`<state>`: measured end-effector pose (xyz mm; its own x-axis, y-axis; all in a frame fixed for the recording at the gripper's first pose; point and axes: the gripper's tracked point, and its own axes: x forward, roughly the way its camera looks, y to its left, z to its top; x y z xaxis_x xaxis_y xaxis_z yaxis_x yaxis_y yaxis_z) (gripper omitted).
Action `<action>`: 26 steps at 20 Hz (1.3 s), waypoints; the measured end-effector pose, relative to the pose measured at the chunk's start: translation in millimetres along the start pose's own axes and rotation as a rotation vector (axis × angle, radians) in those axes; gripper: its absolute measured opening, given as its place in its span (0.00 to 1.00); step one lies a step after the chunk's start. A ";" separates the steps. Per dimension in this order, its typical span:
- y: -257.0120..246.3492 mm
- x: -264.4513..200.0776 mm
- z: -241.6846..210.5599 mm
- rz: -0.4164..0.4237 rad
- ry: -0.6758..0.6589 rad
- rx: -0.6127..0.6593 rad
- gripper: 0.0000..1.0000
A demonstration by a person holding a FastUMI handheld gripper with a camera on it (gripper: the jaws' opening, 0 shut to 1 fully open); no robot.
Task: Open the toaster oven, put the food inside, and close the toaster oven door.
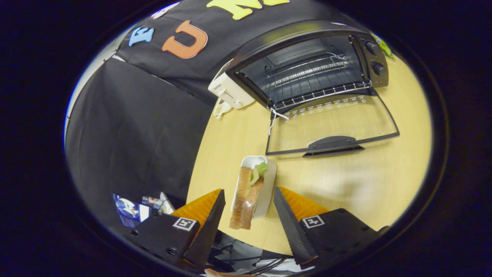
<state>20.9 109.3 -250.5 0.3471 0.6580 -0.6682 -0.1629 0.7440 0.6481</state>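
Observation:
The black toaster oven [369, 57] stands at the far side of the wooden table, a wire rack [319, 92] in its cavity. Its glass door [334, 123] lies folded down flat on the table, handle [332, 144] towards me. A small white dish [269, 181] holding a sandwich [244, 196] with a green leaf sits between my fingers, well short of the door. My gripper [250, 189] is open, one finger on each side of the dish. The right finger [286, 215] is close against the dish's wall, while the left finger [213, 219] stands slightly apart from the bread.
A white boxy appliance [230, 90] with a cord sits to the left of the oven at the table's back edge. Black cloth hangs beyond the table's left edge [200, 154]. Bare tabletop [365, 184] stretches right of the dish.

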 end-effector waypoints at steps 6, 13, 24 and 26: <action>-5.3 14.1 -17.0 -0.034 0.079 0.008 0.76; -7.6 27.3 -15.8 -0.034 0.124 0.037 0.57; -1.3 17.9 -7.5 0.017 0.101 0.027 0.39; 3.5 9.9 -2.9 0.053 0.077 -0.004 0.38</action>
<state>21.1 118.7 -255.9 0.2656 0.7033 -0.6594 -0.1824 0.7083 0.6820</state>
